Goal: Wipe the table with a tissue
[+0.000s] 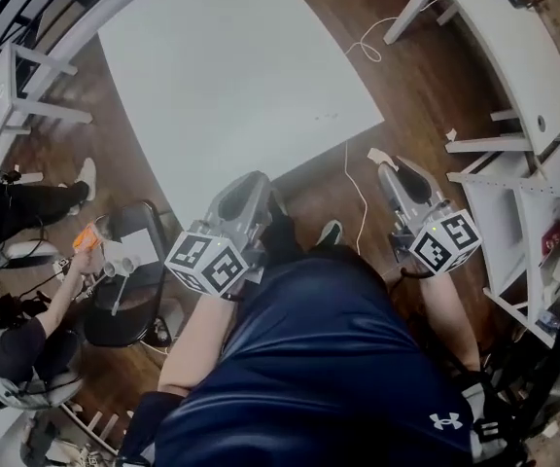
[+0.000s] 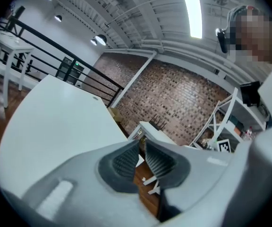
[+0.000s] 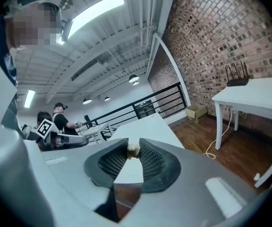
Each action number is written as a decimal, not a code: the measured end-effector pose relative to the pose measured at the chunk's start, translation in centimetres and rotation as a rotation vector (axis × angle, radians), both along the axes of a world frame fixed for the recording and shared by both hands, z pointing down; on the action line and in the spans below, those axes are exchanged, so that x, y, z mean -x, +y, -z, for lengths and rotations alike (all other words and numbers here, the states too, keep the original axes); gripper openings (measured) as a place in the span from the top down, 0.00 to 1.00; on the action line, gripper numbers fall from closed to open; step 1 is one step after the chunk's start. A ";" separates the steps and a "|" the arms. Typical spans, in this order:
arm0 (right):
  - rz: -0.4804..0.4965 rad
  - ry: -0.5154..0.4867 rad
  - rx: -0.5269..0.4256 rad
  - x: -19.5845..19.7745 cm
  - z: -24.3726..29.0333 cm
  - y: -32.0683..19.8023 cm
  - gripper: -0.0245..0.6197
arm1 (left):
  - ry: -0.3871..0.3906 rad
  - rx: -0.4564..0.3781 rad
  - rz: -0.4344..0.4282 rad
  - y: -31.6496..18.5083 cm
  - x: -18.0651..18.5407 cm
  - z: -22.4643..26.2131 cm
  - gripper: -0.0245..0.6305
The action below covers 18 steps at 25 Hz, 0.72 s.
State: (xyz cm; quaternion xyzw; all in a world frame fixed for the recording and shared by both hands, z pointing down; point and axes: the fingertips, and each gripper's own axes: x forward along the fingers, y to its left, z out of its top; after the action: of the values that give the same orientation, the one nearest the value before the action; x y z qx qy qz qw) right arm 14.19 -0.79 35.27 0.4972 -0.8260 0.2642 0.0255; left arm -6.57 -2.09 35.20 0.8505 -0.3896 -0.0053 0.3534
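Between the tips of your right gripper (image 3: 133,157) sits a small tissue (image 3: 133,150), pinched tight, just off the table (image 1: 231,76). Your left gripper (image 2: 141,148) is closed, empty. Lower the tissue flat and press softly.

Loft lab, brick wall (image 3: 221,32), wht table (image 1: 231,76)
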 end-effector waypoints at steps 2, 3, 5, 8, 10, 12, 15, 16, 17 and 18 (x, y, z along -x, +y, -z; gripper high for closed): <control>0.005 0.070 0.037 0.3 -0.9 -1.1 0.85 | 0.018 0.023 -0.036 -1.8 0.4 -0.7 0.89; 0.009 0.100 0.055 0.5 -1.4 -1.7 0.85 | 0.024 0.031 -0.050 -2.7 0.6 -1.0 0.89; 0.013 0.139 0.083 0.7 -2.6 -3.2 0.85 | 0.029 0.040 -0.069 -4.8 1.2 -1.6 0.89; 0.005 0.157 0.133 0.5 -4.7 -4.7 0.85 | 0.010 0.062 -0.079 -6.7 1.7 -2.8 0.89; 0.012 0.160 0.169 0.2 -6.1 -5.2 0.85 | -0.014 0.082 -0.070 -7.3 1.9 -3.7 0.89; 0.044 0.175 0.183 0.2 -7.4 -6.0 0.85 | -0.040 0.094 -0.052 -7.9 2.0 -4.5 0.89; 0.133 0.228 0.187 0.9 -9.6 -7.4 0.85 | -0.069 0.114 -0.013 -8.4 2.1 -5.5 0.89; 0.177 0.252 0.188 1.5 -10.2 -7.9 0.85 | -0.072 0.120 0.000 -8.3 2.1 -5.6 0.89; 0.223 0.278 0.188 2.2 -10.9 -8.4 0.85 | -0.072 0.128 0.011 -8.2 2.1 -5.7 0.89; 0.270 0.303 0.188 2.9 -11.6 -8.8 0.85 | -0.072 0.138 0.019 -8.0 2.1 -5.9 0.89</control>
State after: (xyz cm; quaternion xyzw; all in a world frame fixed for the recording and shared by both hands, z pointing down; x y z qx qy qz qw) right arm 11.26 -9.56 46.89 0.4117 -0.8434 0.2567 0.2308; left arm -8.64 -10.07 41.15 0.8202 -0.4093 0.0487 0.3967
